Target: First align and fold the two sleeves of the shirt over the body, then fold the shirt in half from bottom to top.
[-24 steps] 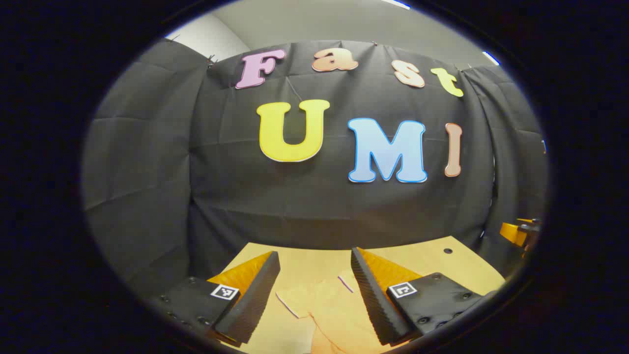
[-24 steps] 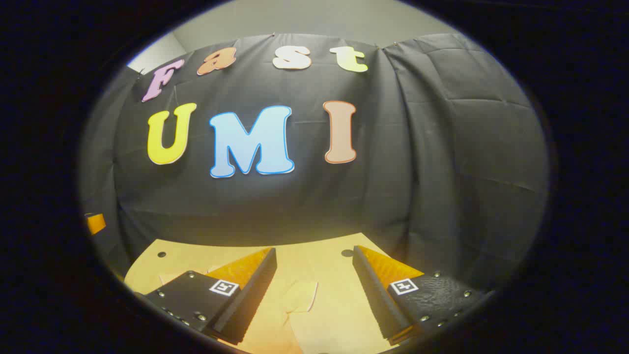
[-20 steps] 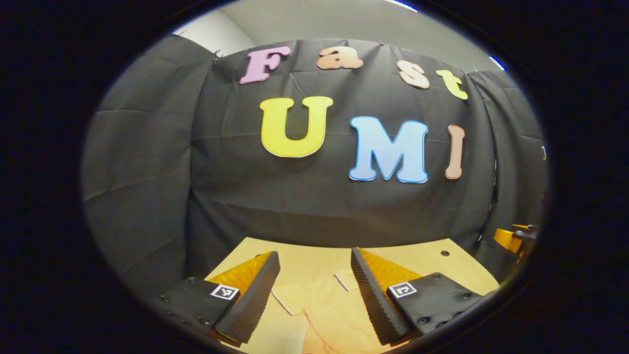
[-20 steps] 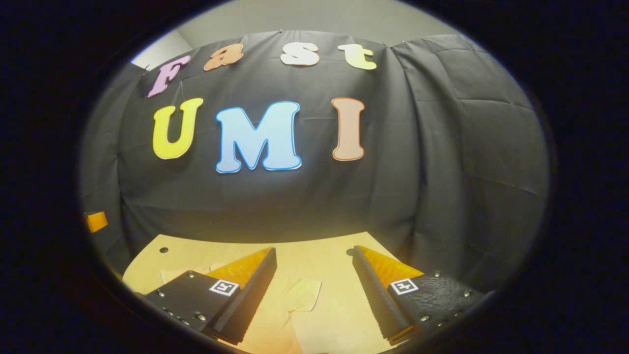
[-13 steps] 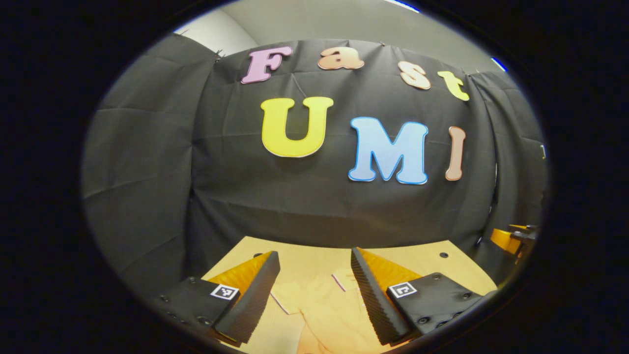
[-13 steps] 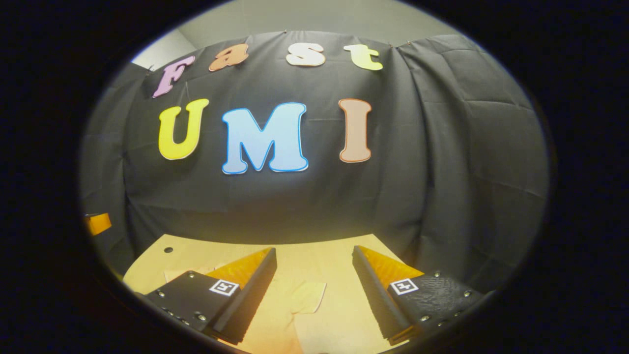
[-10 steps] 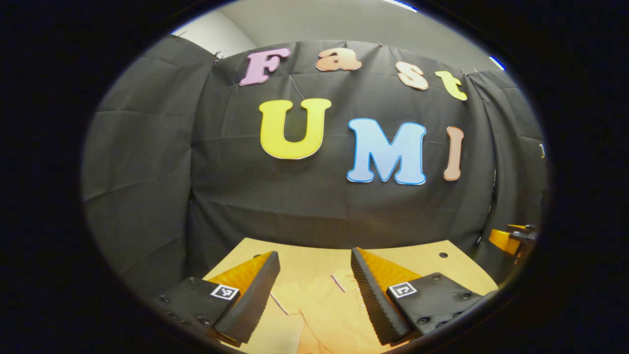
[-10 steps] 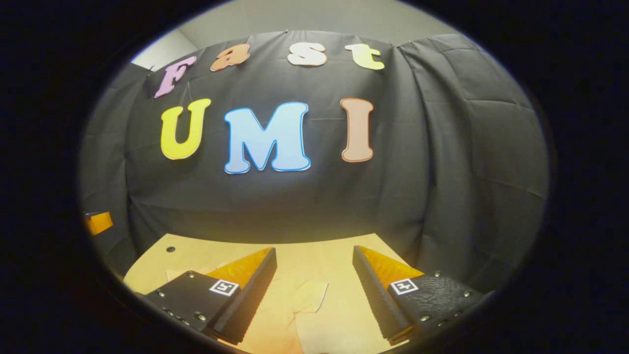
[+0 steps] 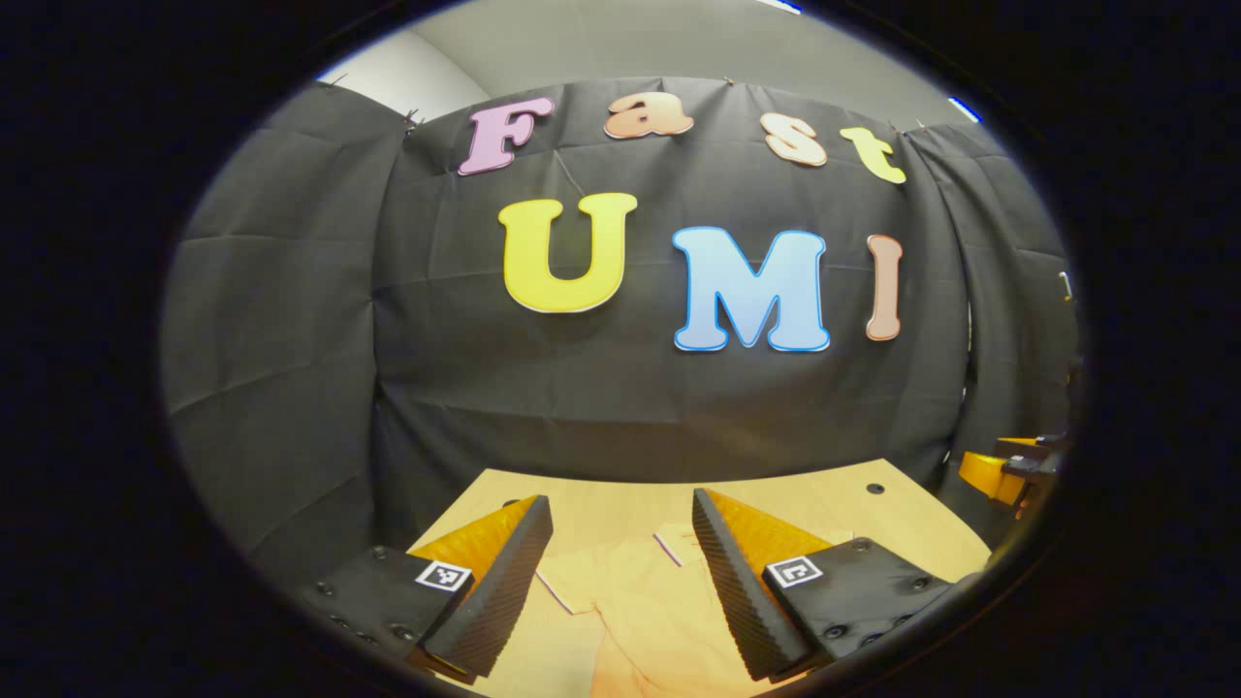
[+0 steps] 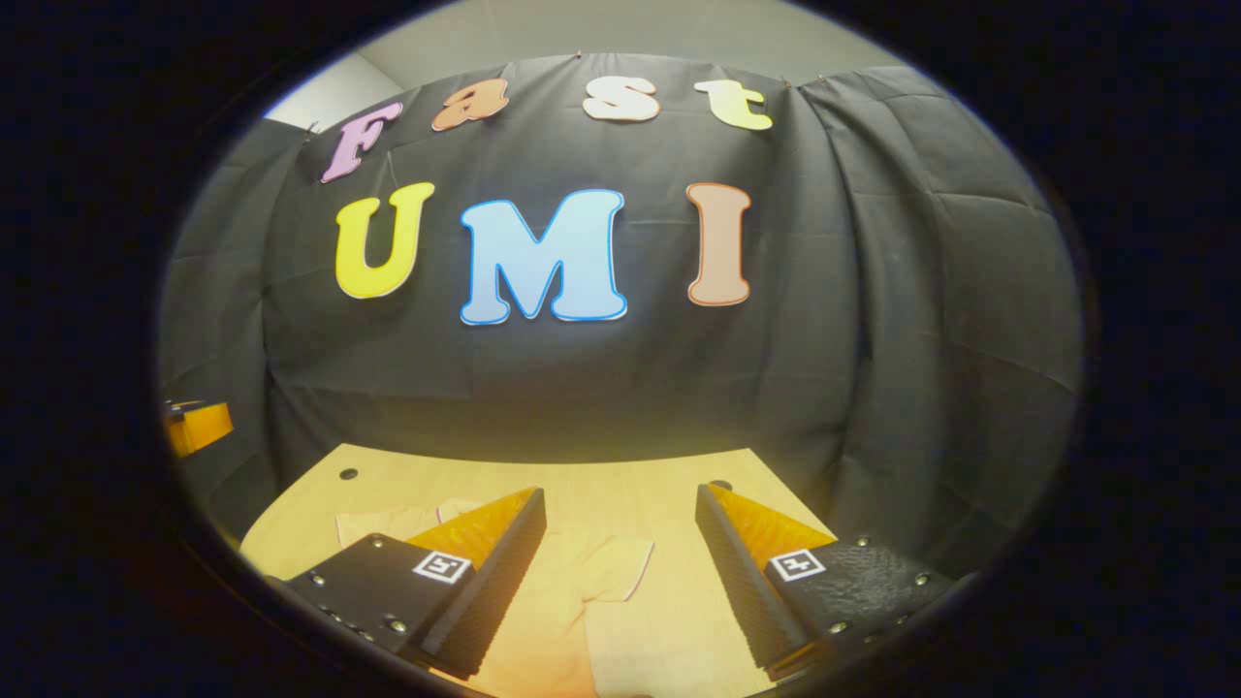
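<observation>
The shirt [image 9: 630, 601] lies flat on the table [image 9: 834, 504], pale and close in tone to the wood, with 1 short sleeve [image 10: 611, 572] spread out to the side in the right gripper view and a sleeve edge [image 9: 557, 586] between your fingers in the left gripper view. Neither sleeve looks folded over the body yet, so the task is at its start. Your left hand-held gripper [image 9: 620, 572] hangs released above the cloth, grasping nothing; your right hand-held gripper [image 10: 620, 572] is likewise released and empty. Over the last second both views have tipped down slightly, showing more table and more shirt. That suggests you are lowering toward the 2 sleeves for the first fold.
</observation>
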Tool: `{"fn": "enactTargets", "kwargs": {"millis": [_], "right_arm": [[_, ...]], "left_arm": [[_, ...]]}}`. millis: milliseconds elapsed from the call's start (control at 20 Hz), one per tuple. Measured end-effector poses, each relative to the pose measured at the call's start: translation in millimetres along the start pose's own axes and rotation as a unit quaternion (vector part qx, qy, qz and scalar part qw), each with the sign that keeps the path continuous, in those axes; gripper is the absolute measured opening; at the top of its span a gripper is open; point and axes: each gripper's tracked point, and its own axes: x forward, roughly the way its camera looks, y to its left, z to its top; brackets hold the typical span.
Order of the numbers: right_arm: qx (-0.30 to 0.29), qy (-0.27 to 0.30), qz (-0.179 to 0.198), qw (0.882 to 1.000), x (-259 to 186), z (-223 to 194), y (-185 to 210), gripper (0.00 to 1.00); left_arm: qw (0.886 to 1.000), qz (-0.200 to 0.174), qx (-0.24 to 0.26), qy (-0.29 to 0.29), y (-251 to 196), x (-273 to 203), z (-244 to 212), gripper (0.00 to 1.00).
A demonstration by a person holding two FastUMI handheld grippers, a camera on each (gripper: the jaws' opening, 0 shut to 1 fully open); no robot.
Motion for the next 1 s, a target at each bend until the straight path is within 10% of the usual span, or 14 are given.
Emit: {"fn": "enactTargets", "kwargs": {"millis": [350, 1000], "right_arm": [[0.014, 0.023, -0.006, 1.0, 6, -15, -8, 0.96], [-0.006, 0.226, -0.023, 0.974, 151, -178, -20, 0.97]], "left_arm": [[1.0, 0.0, 0.006, -0.004, -5, -6, 3, 0.94], [0.999, 0.009, 0.006, 0.031, 2, 2, -22, 0.94]]}}
